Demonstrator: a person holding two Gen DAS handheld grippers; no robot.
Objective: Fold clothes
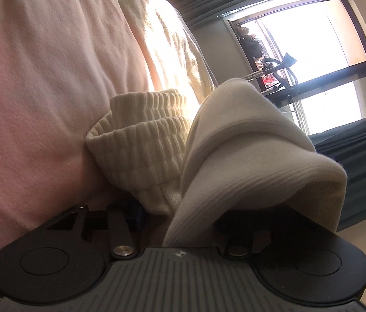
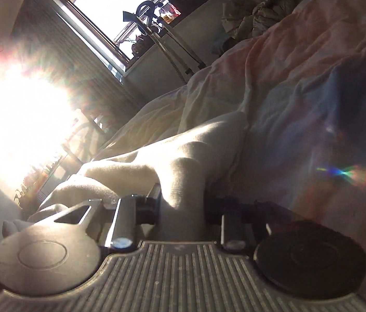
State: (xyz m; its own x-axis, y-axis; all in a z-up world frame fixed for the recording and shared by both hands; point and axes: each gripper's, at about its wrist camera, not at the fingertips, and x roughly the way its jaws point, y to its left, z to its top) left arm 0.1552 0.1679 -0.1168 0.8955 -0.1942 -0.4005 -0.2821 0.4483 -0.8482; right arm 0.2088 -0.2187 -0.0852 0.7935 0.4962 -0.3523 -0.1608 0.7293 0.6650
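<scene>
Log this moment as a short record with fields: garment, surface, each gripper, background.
garment: cream ribbed knit garment, bunched, one fold draped over the left gripper
surface: pale pink bedding
left gripper: jaws closed on the garment
right gripper: jaws closed on a fold of the same cream fabric
background: window with strong sun glare, dark curtain
fold state: not yet flat or folded
</scene>
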